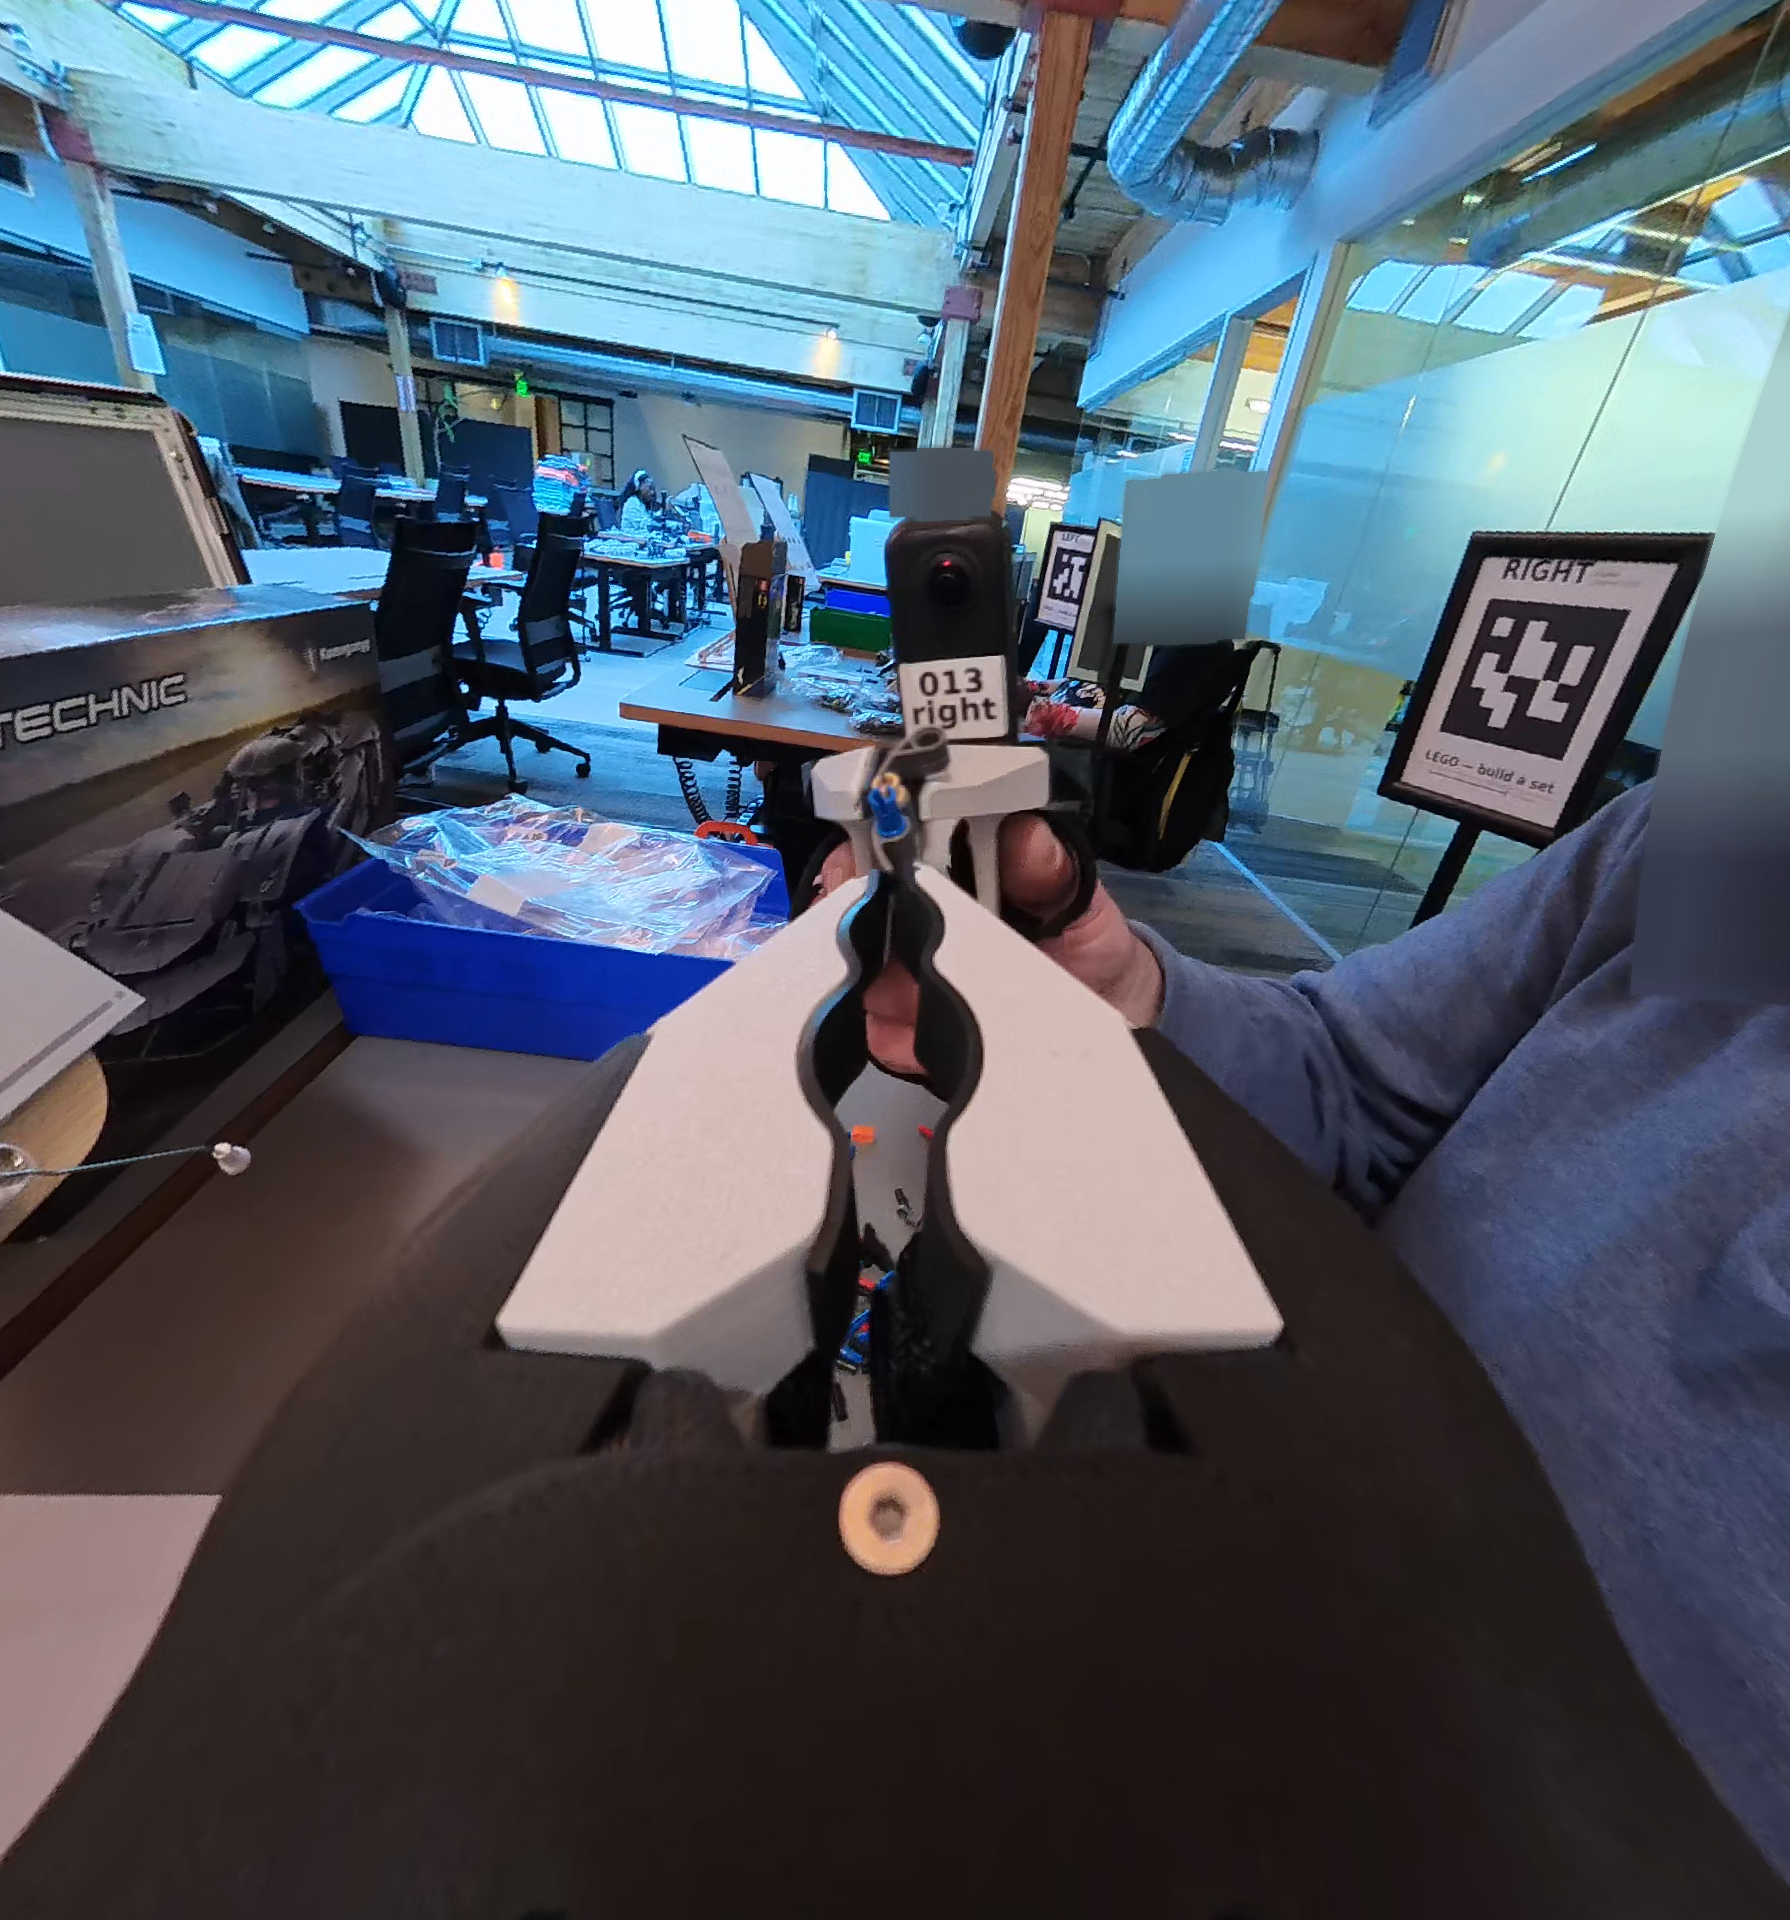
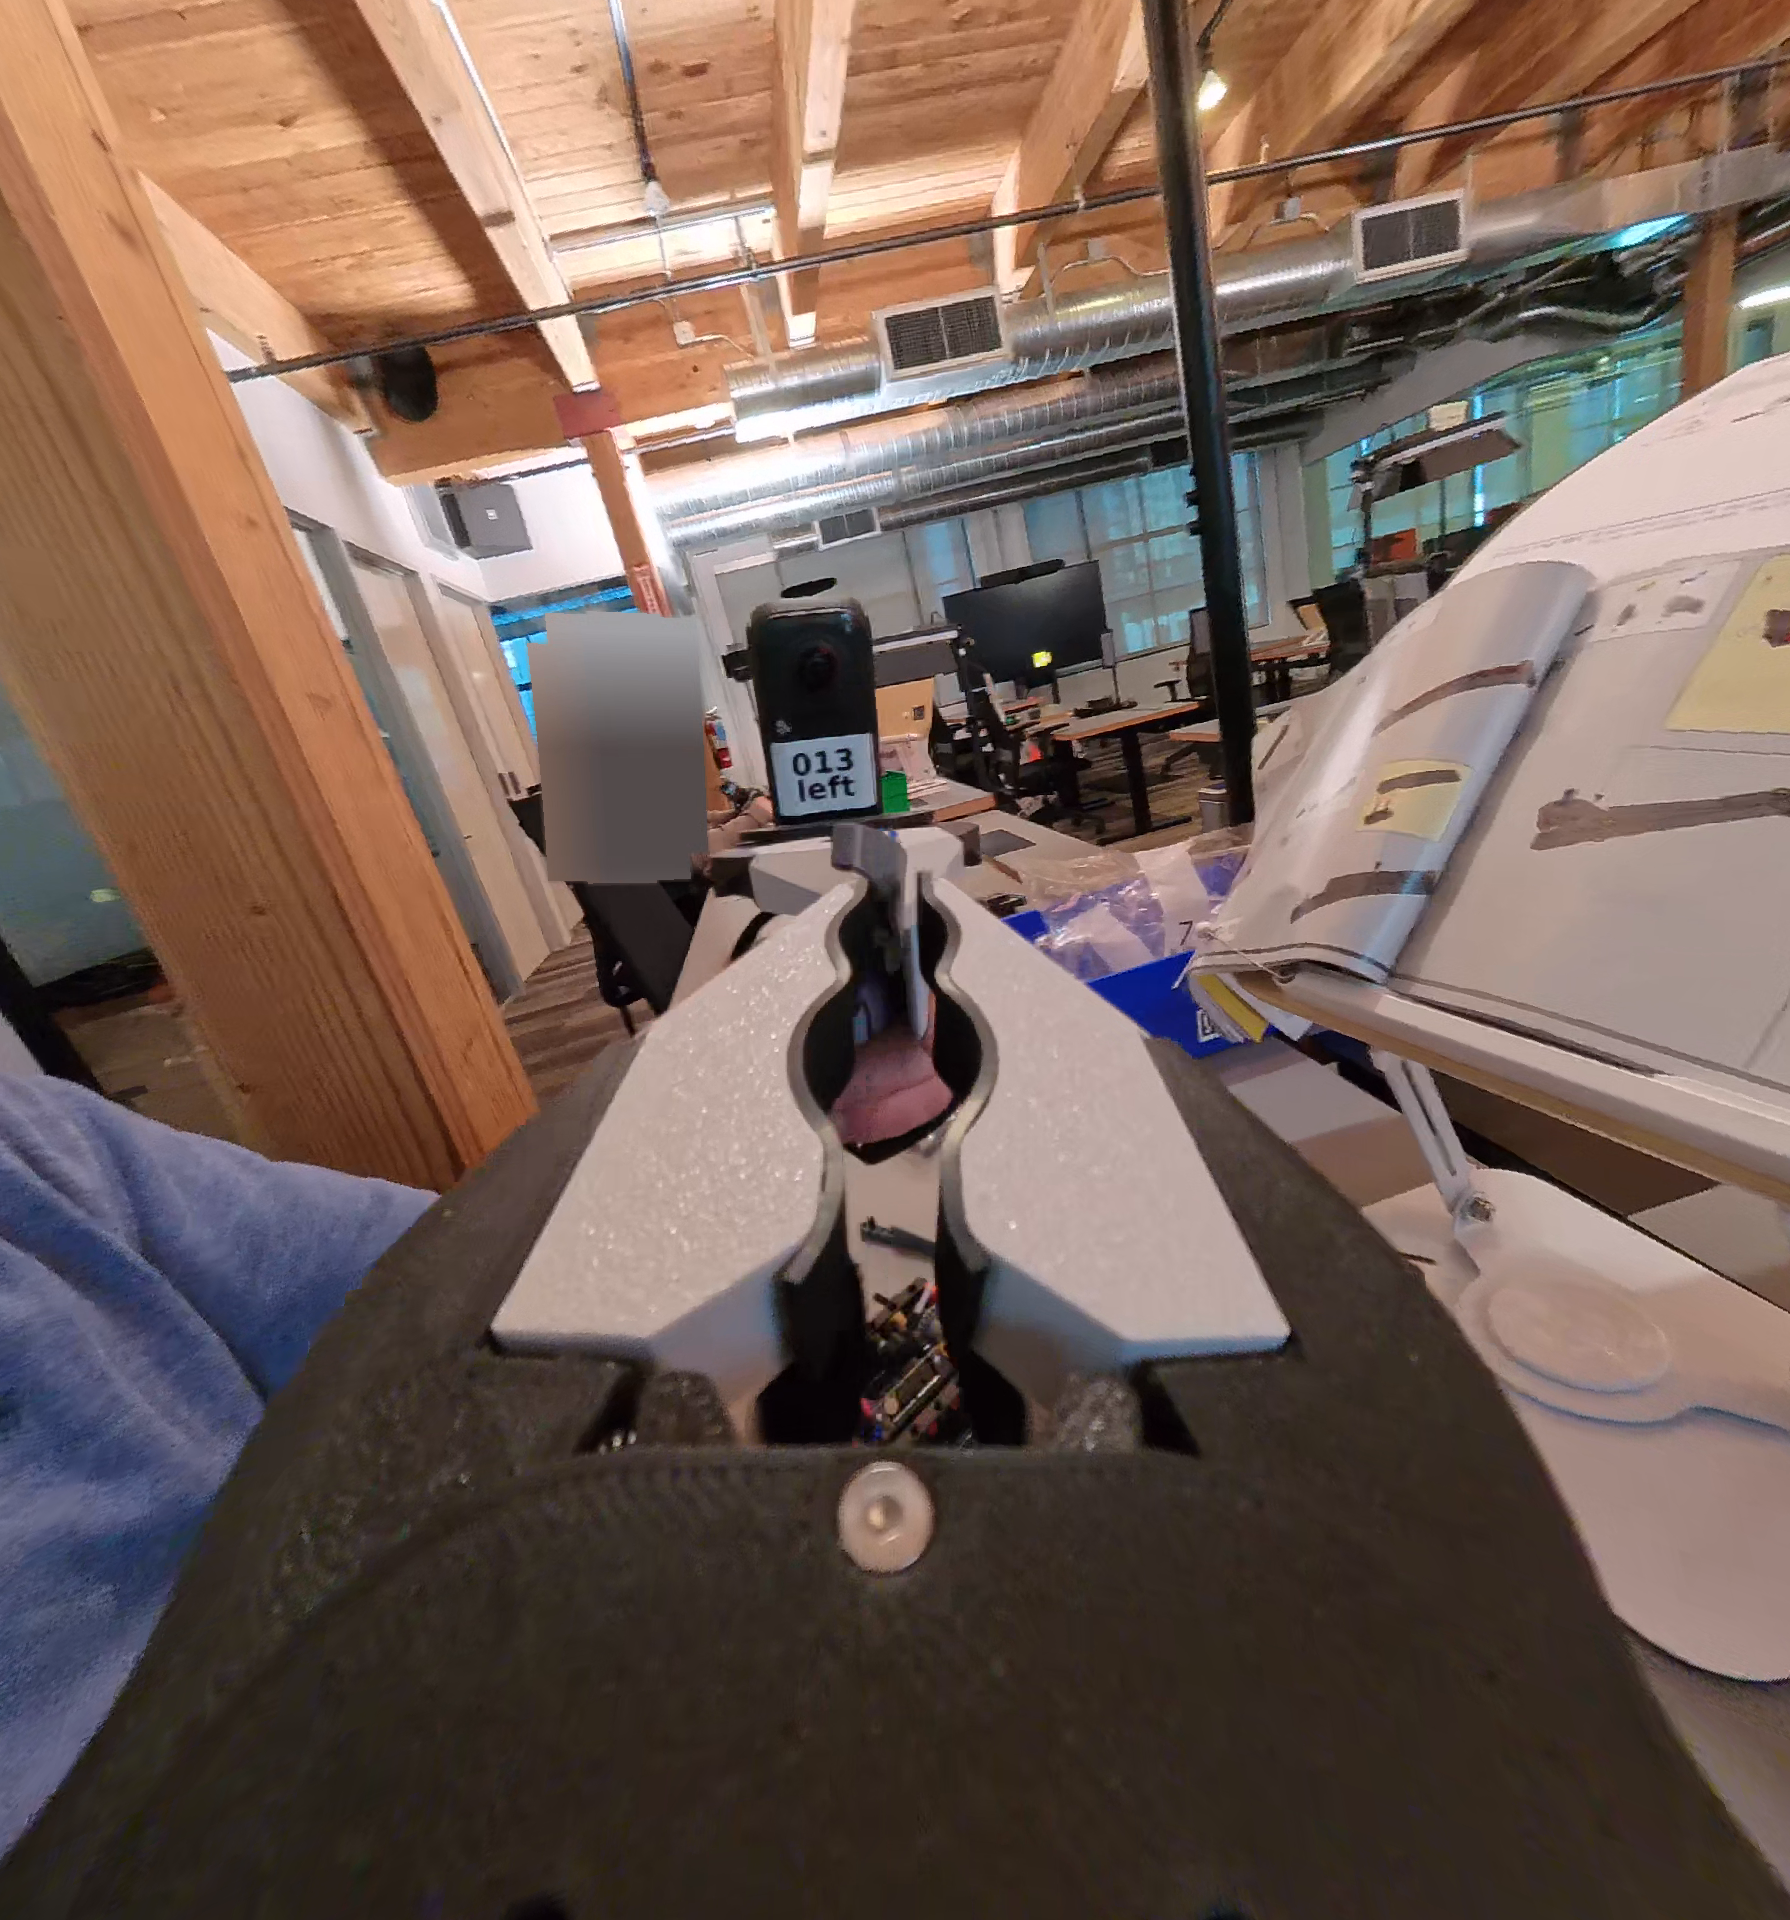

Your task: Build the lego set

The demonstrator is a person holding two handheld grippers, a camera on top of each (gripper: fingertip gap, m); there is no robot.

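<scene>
My two grippers meet tip to tip above the table. In the left wrist view my left gripper [image 1: 896, 883] has its jaws closed at the tips on a small grey lego part [image 1: 920, 750] with a blue pin [image 1: 886, 816]. My right gripper [image 1: 912, 795] faces it, held by a hand [image 1: 1078, 925], and also closes on the part. In the right wrist view my right gripper [image 2: 891, 883] is shut at the tips, with the grey part [image 2: 863, 847] just past them and my left gripper [image 2: 870, 868] right behind it.
A lego box [image 1: 143, 769] and a blue bin [image 1: 517, 977] of plastic bags stand at the left. An instruction booklet [image 2: 1493, 831] rests on a white stand [image 2: 1649, 1382]. Loose small pieces [image 1: 896, 1205] lie on the table below. A sign stand [image 1: 1535, 686] is at the right. My two grippers' fingertips are within a few centimetres of each other.
</scene>
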